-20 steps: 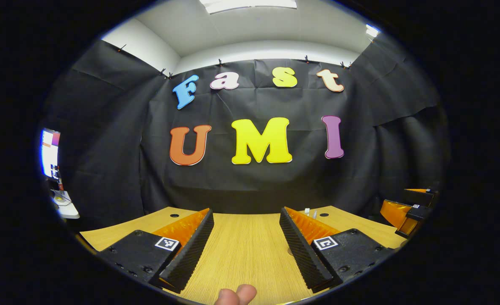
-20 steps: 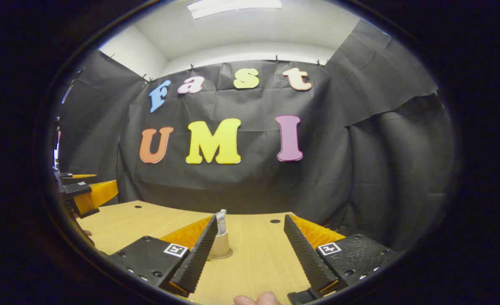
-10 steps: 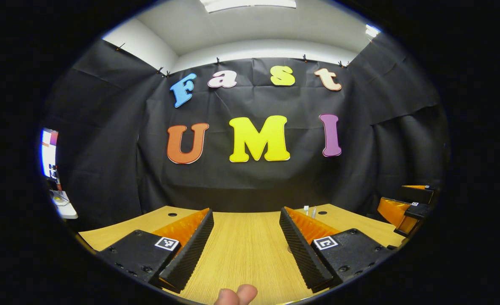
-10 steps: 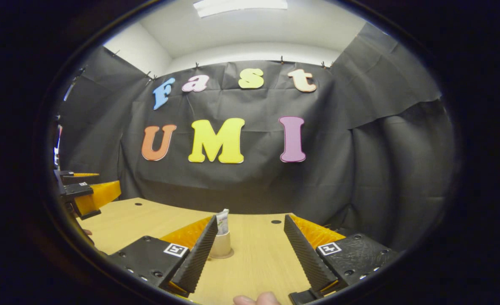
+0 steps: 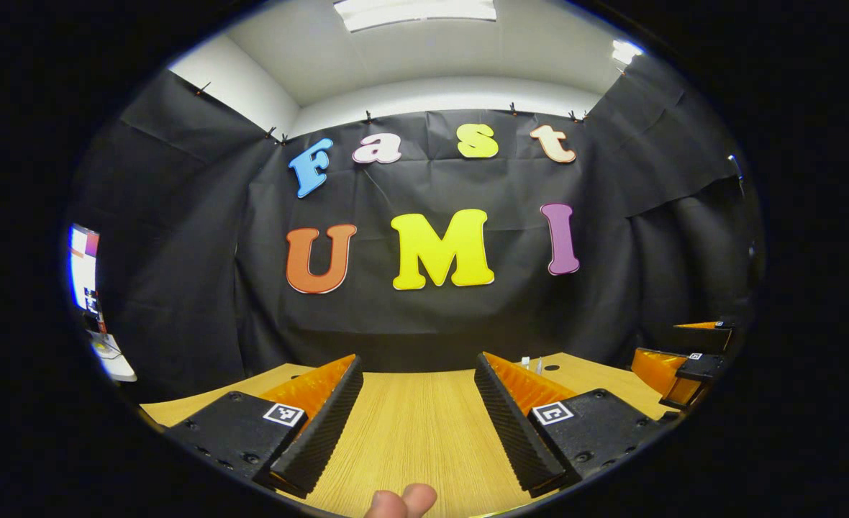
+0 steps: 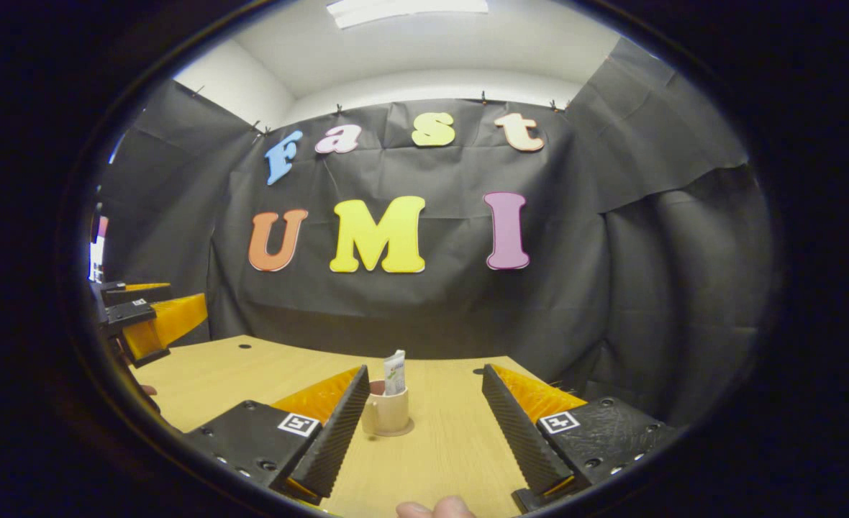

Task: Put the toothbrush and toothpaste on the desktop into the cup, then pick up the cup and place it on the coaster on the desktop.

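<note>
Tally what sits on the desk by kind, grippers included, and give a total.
Cup: 1
Toothpaste, upright in the cup: 1
Coaster under the cup: 1
Grippers: 2, left gripper and right gripper, both open and empty
Total: 5
Small white tips behind the left gripper's finger may be the toothbrush; too small to tell, so uncounted.

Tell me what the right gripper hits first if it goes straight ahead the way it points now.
Probably the cup holding the toothpaste. It stands on the desktop just inside the right gripper's left finger rather than centred in the open gap, so that finger may clip it. Depth is uncertain.
</note>
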Demonstrator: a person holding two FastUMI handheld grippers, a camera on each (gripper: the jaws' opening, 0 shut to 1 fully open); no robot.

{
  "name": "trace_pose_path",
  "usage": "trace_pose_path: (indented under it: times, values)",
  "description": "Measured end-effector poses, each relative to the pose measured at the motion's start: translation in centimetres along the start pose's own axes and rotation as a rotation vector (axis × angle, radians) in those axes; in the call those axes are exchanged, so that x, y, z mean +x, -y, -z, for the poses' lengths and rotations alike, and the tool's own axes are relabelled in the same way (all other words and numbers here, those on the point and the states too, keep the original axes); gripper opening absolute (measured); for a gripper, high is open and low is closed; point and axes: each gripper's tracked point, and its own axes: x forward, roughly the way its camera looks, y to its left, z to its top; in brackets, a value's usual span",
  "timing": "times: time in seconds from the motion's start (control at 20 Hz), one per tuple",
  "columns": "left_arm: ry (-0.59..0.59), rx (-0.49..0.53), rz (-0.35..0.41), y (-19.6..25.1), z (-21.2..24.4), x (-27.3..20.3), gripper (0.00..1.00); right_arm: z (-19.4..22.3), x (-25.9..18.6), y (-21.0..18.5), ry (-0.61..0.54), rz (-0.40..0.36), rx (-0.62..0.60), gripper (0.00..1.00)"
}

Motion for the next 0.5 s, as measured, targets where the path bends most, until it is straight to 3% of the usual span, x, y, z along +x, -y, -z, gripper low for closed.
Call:
trace_pose_path:
  times: [0.2, 0.25, 0.5]
  values:
    - [-0.012, -0.013, 0.0, -0.2, 0.3, 0.0, 0.98, 0.7, -0.2, -1.0, -0.018, -0.009, -0.011, 0.91]
    - [-0.013, -0.017, -0.003, -0.2, 0.4, 0.1, 0.99, 0.6, -0.3, -1.2, -0.018, -0.009, -0.019, 0.95]
    - [-0.012, -0.011, -0.017, -0.9, 0.6, 0.3, 0.99, -0.8, -0.8, -0.9, 0.027, 0.012, -0.025, 0.95]
